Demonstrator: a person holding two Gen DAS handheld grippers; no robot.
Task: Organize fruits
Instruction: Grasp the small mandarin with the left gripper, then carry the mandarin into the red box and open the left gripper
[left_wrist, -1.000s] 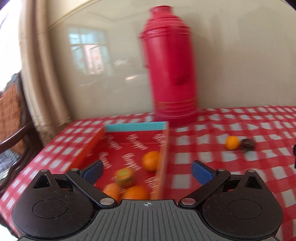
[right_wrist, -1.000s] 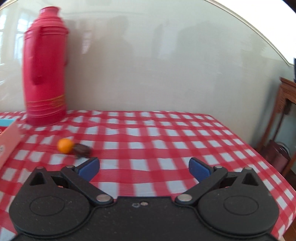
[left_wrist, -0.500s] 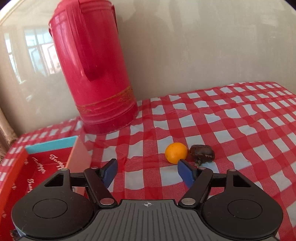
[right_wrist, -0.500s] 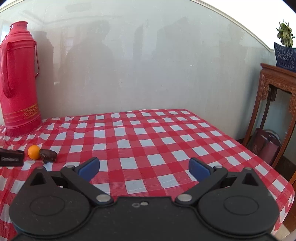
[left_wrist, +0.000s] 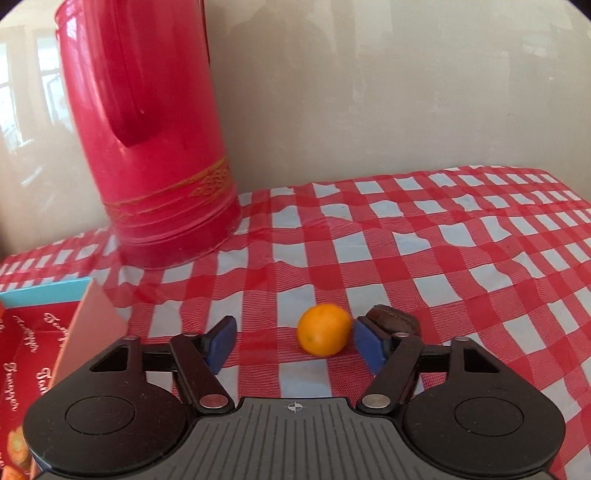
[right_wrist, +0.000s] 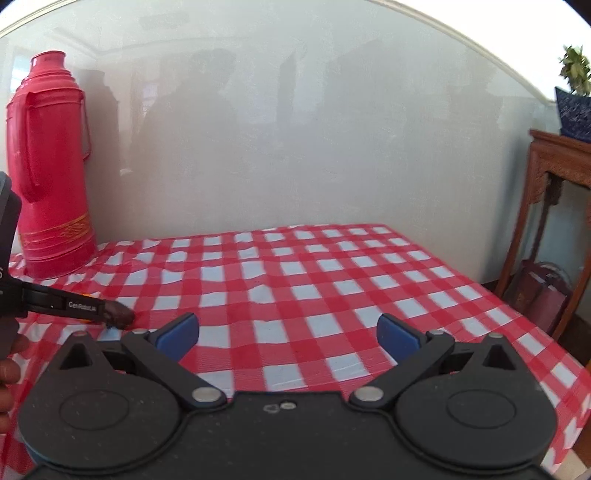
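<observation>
A small orange fruit (left_wrist: 324, 334) lies on the red checked tablecloth (left_wrist: 461, 266). A dark brown fruit (left_wrist: 393, 319) lies right beside it on its right. My left gripper (left_wrist: 295, 341) is open, with the orange between its blue pads and close to the right pad (left_wrist: 369, 347). The red box (left_wrist: 33, 354) with fruit inside sits at the lower left. In the right wrist view my right gripper (right_wrist: 288, 334) is open and empty above the cloth. The left gripper's finger (right_wrist: 62, 304) and the dark fruit (right_wrist: 119, 314) show at its left.
A tall red thermos (left_wrist: 147, 133) stands at the back left against the wall; it also shows in the right wrist view (right_wrist: 48, 166). A wooden side table (right_wrist: 557, 206) with a potted plant stands beyond the table's right edge.
My left gripper has swung right from the box and moved in until the orange lies between its pads. My right gripper has drawn back and turned a little right.
</observation>
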